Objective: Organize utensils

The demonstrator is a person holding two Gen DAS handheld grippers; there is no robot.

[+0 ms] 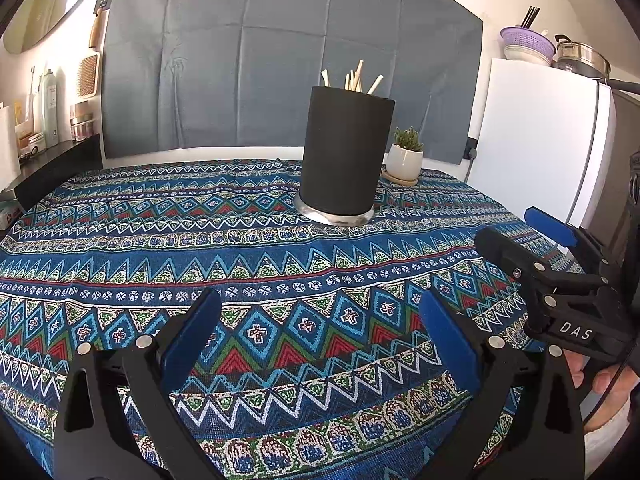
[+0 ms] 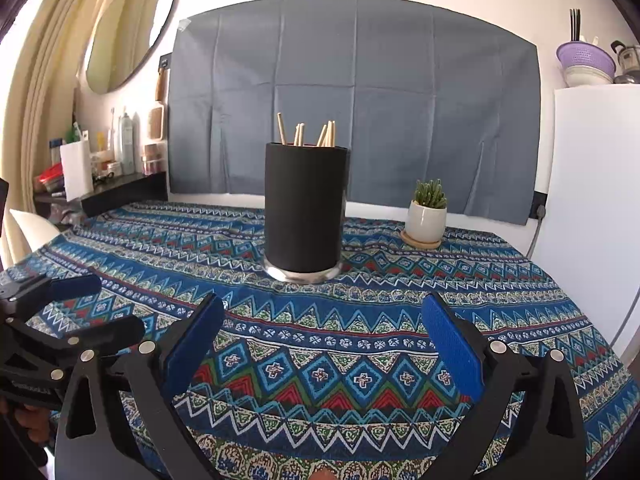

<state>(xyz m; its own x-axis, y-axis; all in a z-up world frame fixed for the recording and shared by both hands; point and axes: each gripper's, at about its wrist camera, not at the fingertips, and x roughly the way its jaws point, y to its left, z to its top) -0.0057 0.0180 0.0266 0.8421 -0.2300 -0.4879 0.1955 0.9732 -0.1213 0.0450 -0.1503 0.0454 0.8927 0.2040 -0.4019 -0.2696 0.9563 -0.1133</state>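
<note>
A tall black utensil holder (image 1: 345, 160) (image 2: 305, 208) stands upright on a silver base in the middle of the patterned tablecloth. Several pale wooden chopsticks (image 1: 354, 77) (image 2: 306, 133) stick out of its top. My left gripper (image 1: 320, 312) is open and empty, low over the cloth in front of the holder. My right gripper (image 2: 324, 320) is open and empty too, also in front of the holder. The right gripper shows at the right of the left wrist view (image 1: 516, 232), and the left gripper shows at the left of the right wrist view (image 2: 108, 304).
A small cactus in a white pot (image 1: 406, 158) (image 2: 427, 216) stands on a wooden coaster behind and right of the holder. A white fridge (image 1: 536, 152) (image 2: 592, 200) borders the table on the right. A dark shelf with bottles (image 1: 44, 128) (image 2: 108, 168) stands at the left.
</note>
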